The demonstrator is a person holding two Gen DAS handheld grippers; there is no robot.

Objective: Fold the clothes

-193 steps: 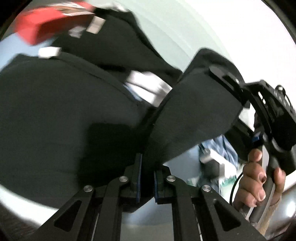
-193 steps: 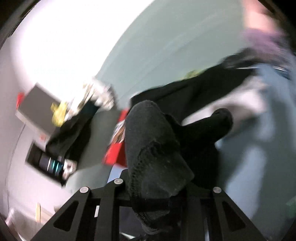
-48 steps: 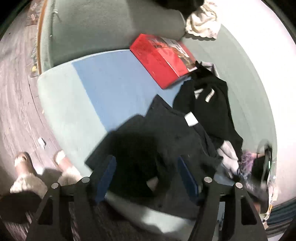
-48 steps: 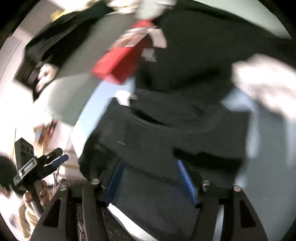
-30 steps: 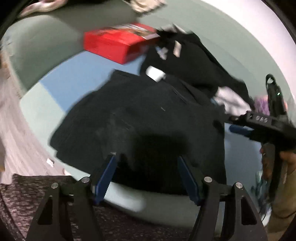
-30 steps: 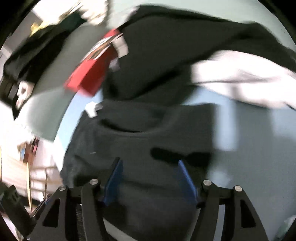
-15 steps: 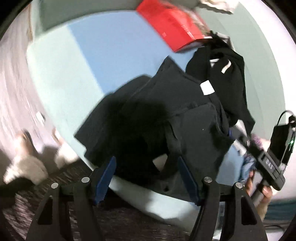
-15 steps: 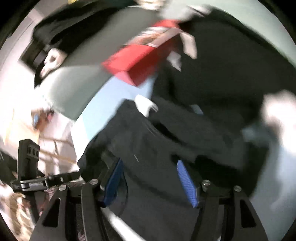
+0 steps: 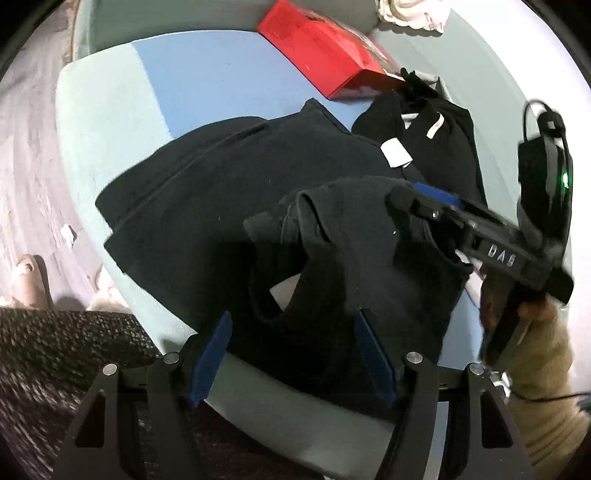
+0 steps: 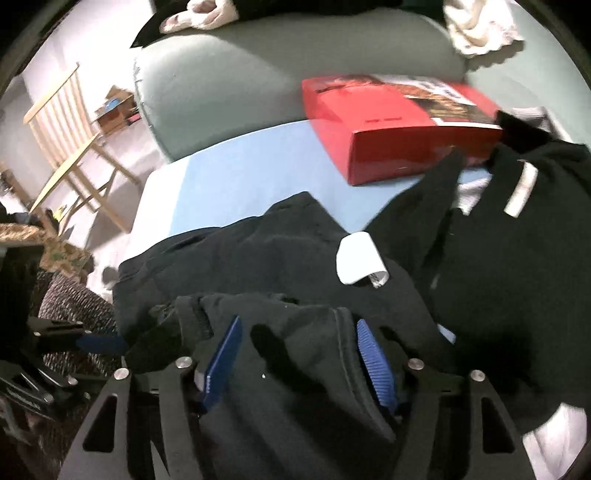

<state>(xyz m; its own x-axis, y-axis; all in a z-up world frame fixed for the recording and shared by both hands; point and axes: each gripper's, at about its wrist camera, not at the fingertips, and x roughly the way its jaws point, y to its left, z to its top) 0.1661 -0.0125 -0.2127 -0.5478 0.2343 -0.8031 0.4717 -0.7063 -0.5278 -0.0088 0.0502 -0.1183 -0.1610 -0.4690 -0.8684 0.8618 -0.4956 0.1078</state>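
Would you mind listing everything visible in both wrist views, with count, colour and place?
black garment: one, black, spread on the cushion's front
white tag: one, white, on that garment
second dark garment: one, black with white drawstrings, right of the first
red box: one, red, behind the garments
blue cushion: one, light blue, under everything
pale cloth: one, cream, on the sofa back
wooden chair: one, light wood, far left
left gripper: open, over the garment's near edge
right gripper: open, over a fold
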